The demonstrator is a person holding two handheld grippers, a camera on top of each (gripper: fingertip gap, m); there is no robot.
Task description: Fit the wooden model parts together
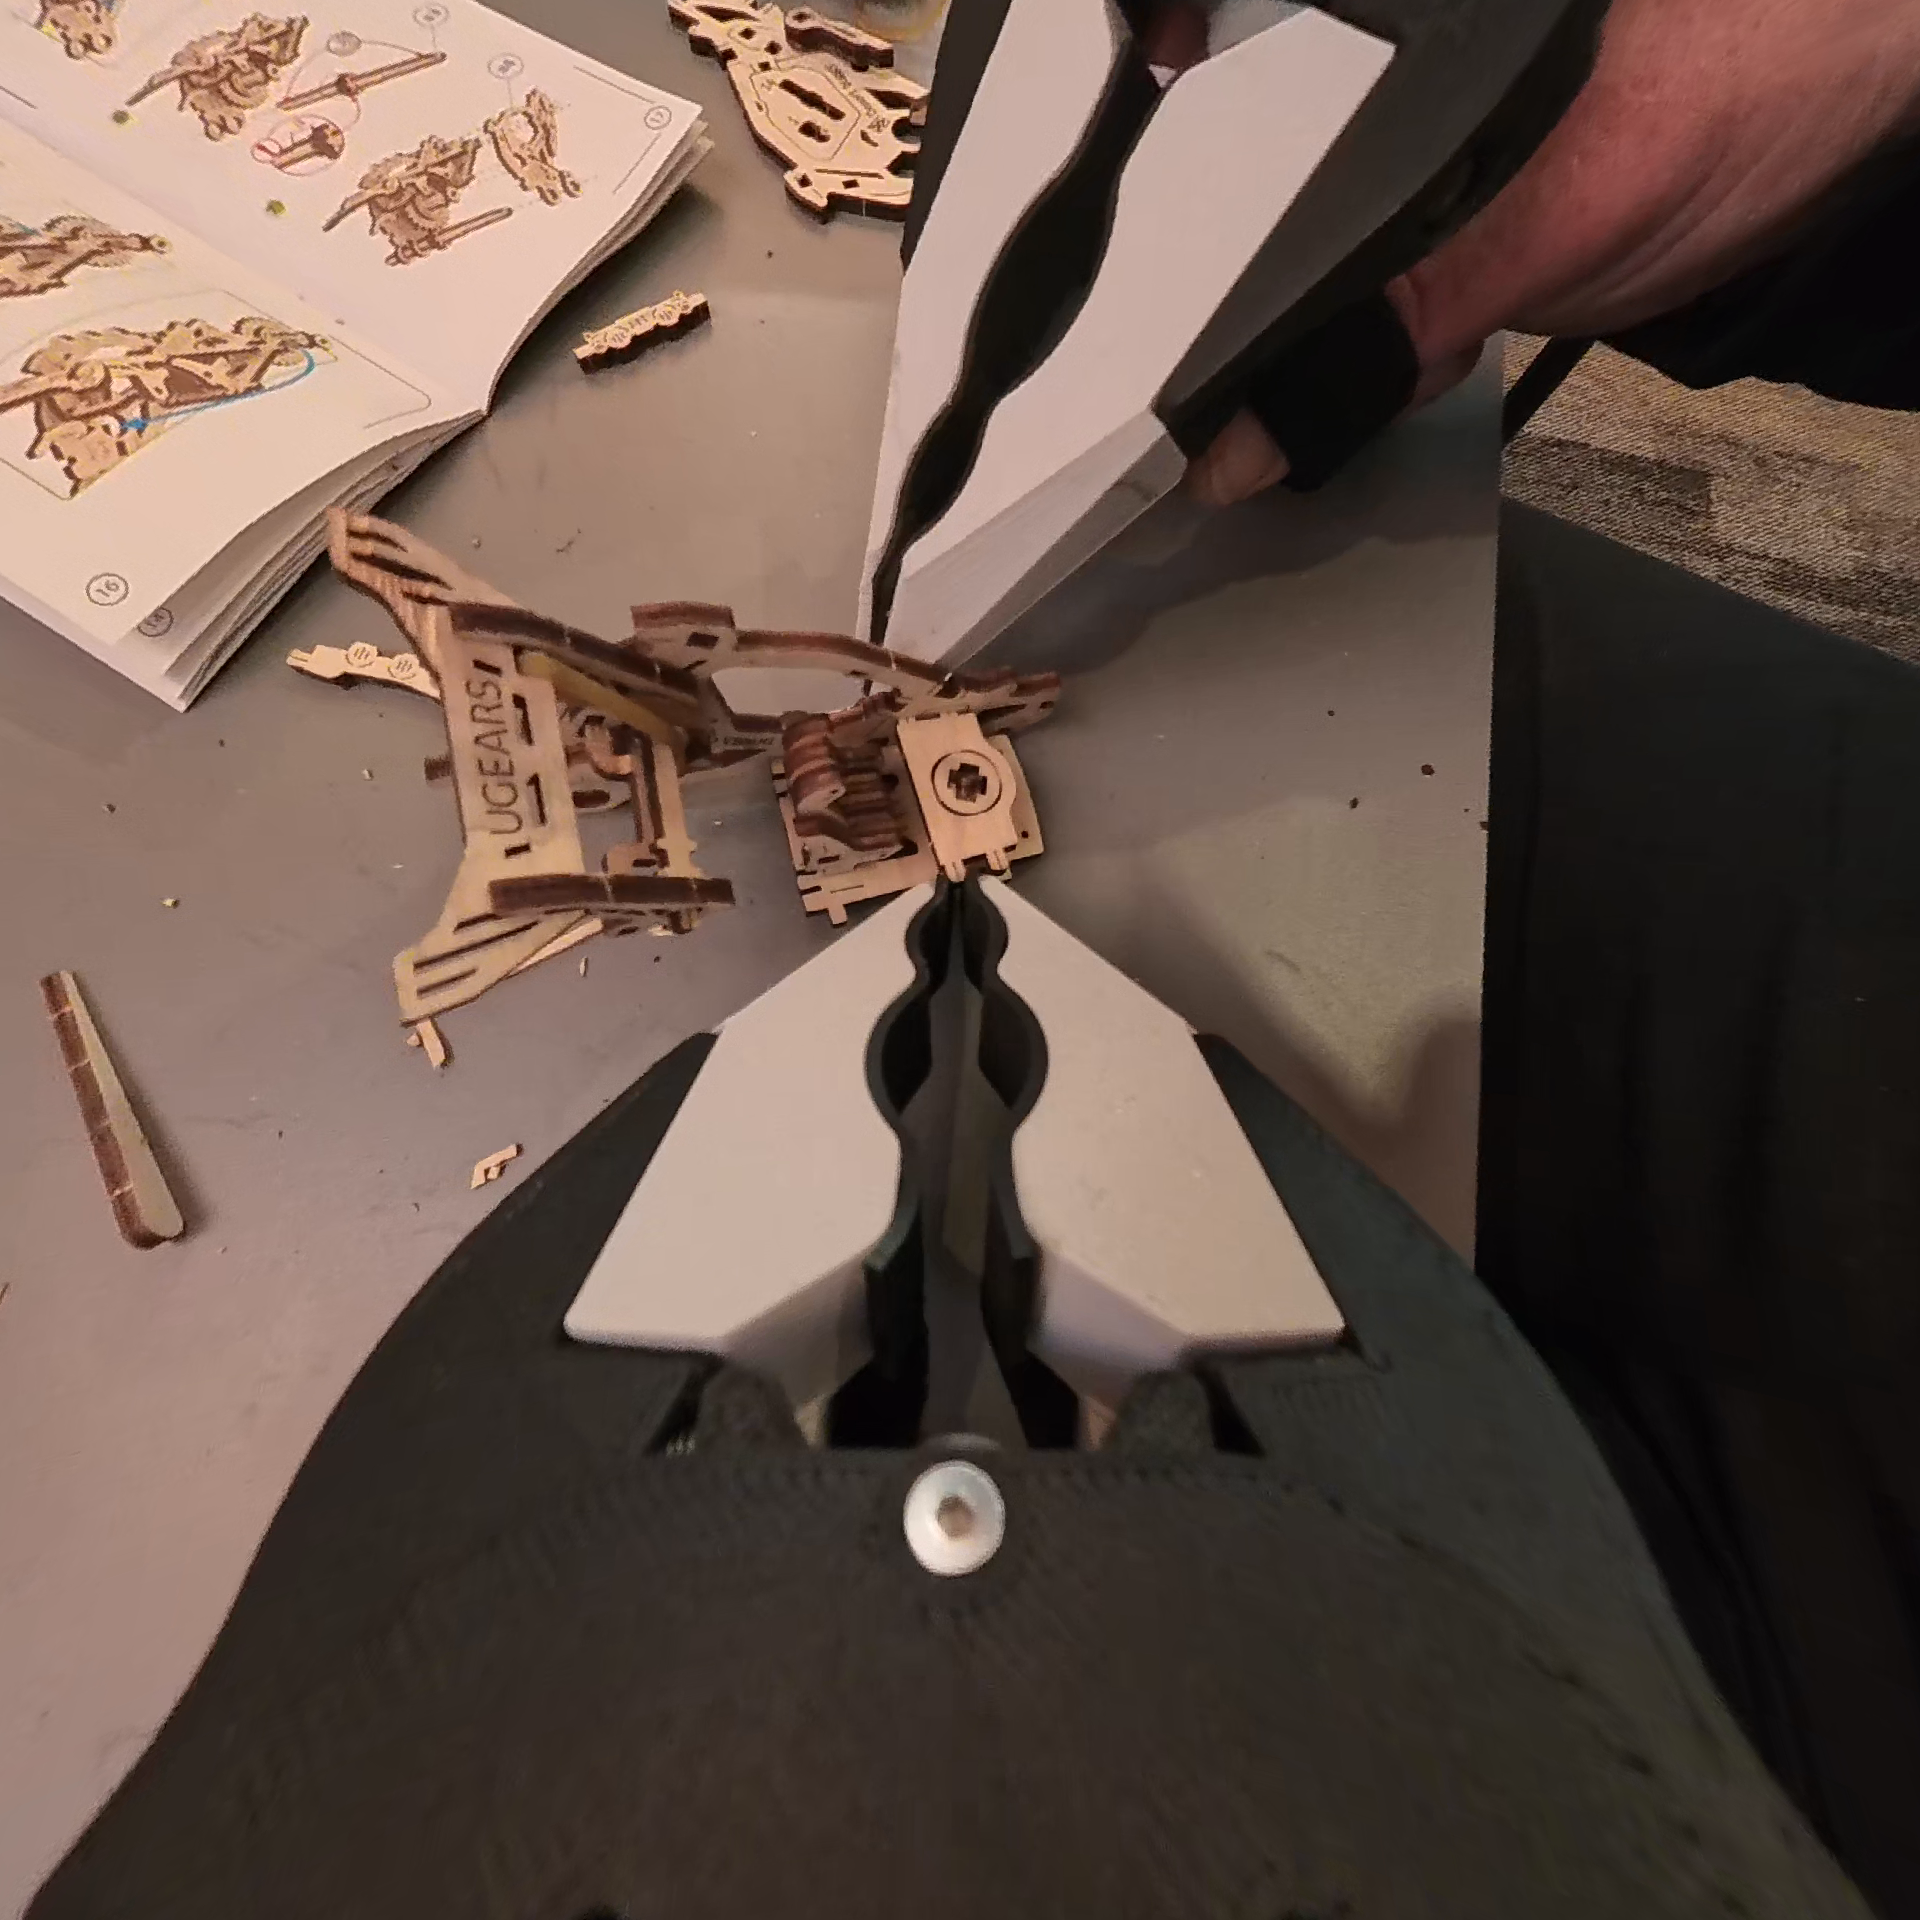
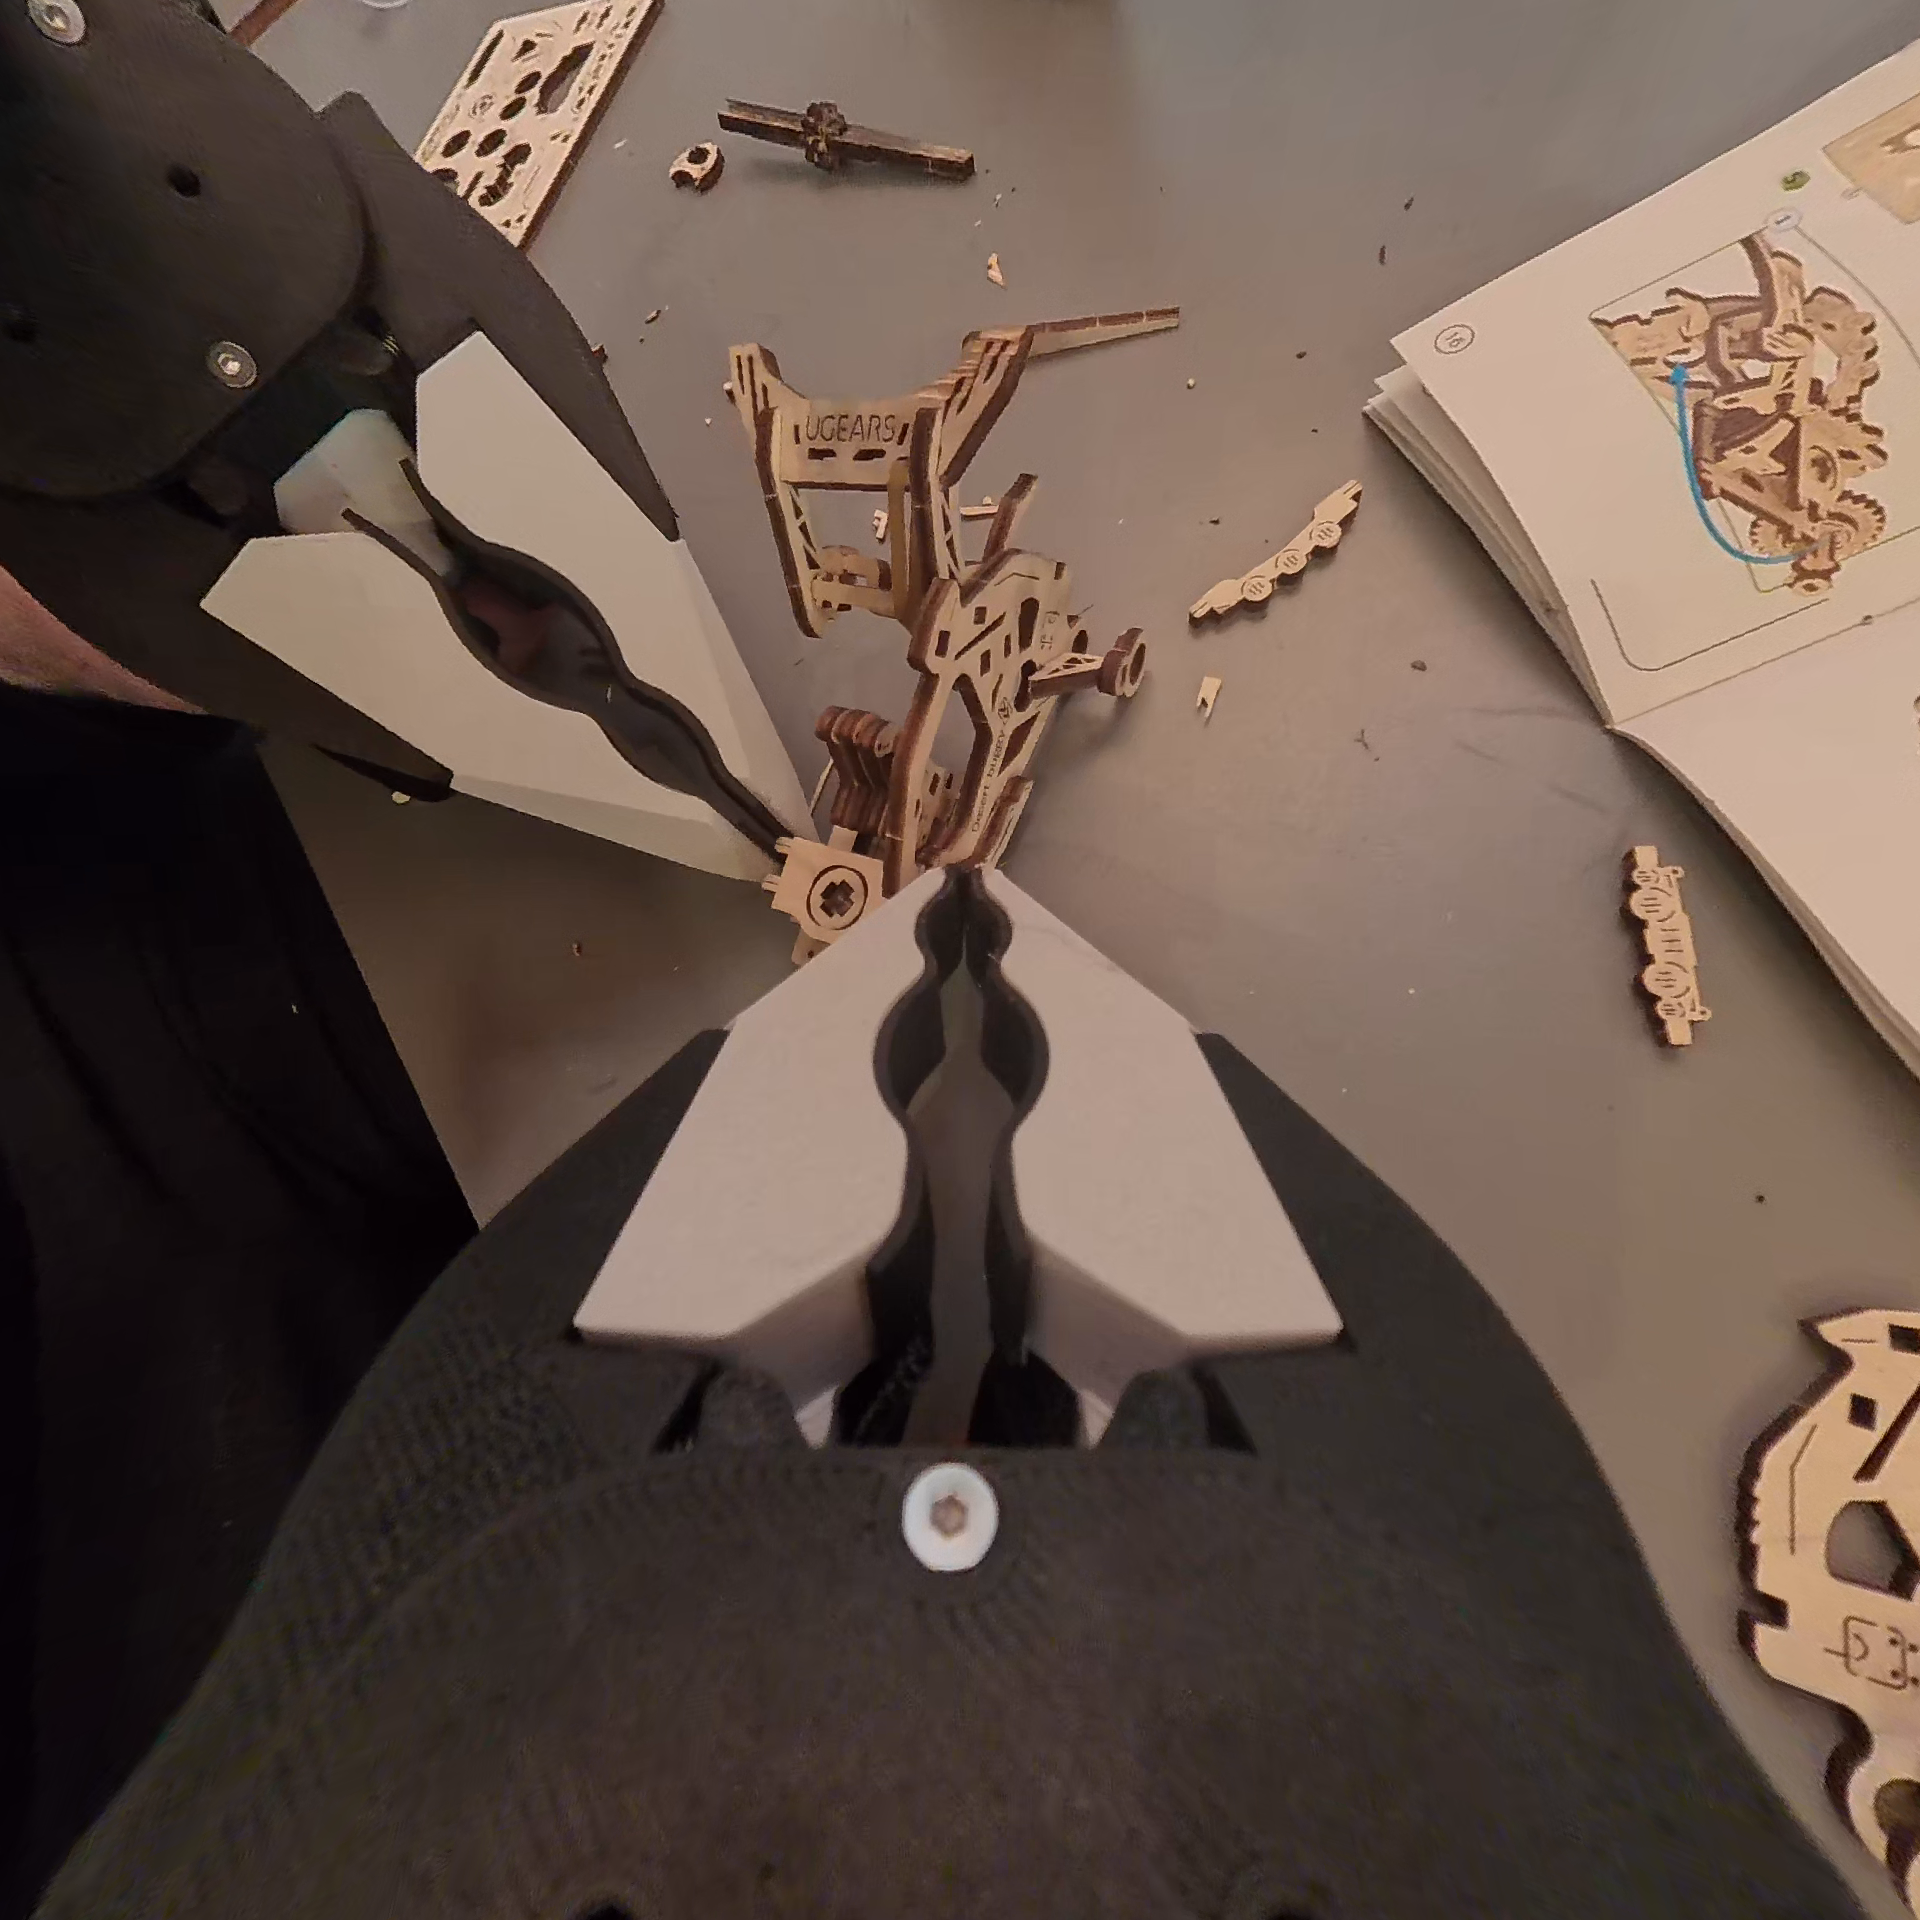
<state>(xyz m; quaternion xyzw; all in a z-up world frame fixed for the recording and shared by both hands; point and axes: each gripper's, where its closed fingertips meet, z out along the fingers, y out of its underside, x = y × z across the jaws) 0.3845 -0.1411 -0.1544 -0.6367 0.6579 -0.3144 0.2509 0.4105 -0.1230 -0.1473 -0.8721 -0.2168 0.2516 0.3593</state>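
A half-built wooden model frame [image 1: 582, 748] stands on the grey table [image 1: 1247, 987]; it also shows in the right wrist view [image 2: 977, 665]. A small wooden block of stacked gear-like pieces with a square plate bearing a cross-shaped hole [image 1: 971, 790] sits against the frame's near end. My left gripper [image 1: 956, 881] is shut on a tab at the edge of that square plate; the right wrist view confirms this pinch [image 2: 774, 844] on the plate [image 2: 831, 899]. My right gripper [image 2: 961, 875] is shut on the frame's near end; in the left wrist view it comes down from above [image 1: 881, 639] onto the curved rail.
An open instruction booklet [image 1: 260, 312] [image 2: 1714, 520] lies beside the model. Loose wooden strips [image 1: 642, 330] [image 2: 1668, 945], a flat stick [image 1: 109, 1112], an axle piece [image 2: 847, 135] and punched part sheets [image 1: 821, 114] [image 2: 1839, 1538] lie around. The table's edge [image 1: 1486, 831] runs close on the right. My left and right fingertips are right by each other.
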